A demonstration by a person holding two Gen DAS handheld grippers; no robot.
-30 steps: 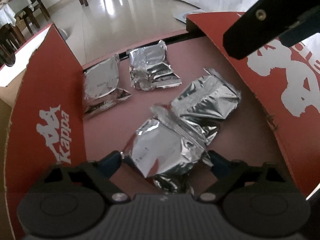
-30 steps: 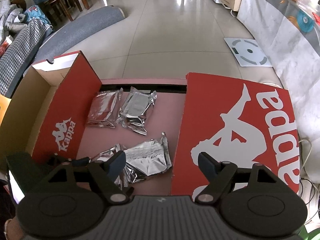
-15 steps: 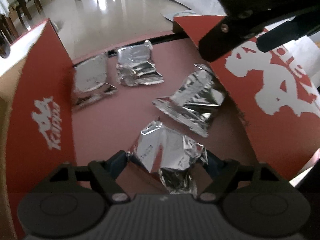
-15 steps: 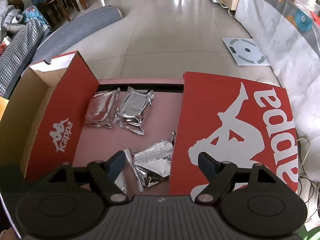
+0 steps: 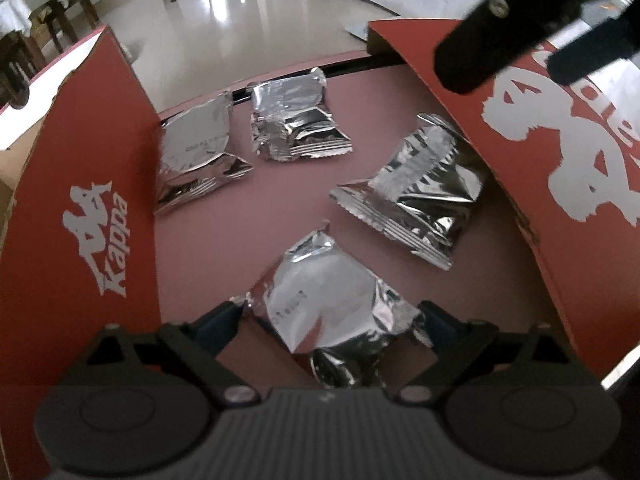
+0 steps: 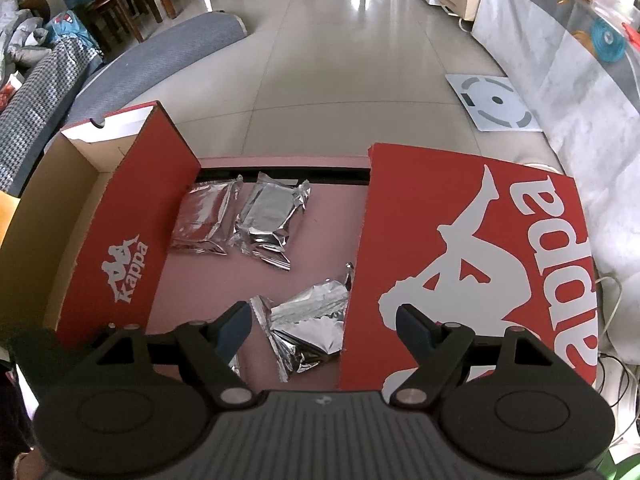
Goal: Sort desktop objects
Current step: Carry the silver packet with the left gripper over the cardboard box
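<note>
Left tongs just widened, released around near foil packet, which lies on pink surface between red boxes. Right tongs released, empty. Placement judged done; withdrawal next.

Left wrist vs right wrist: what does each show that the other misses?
Only the left wrist view shows the fourth foil packet lying between the left gripper jaws, which have just been opening, and the right gripper seen from outside, top right.

Only the right wrist view shows the whole printed lid, the box's cardboard interior, the grey rug and the white scale.

Both show the two far packets, the packet by the lid and the pink surface.
</note>
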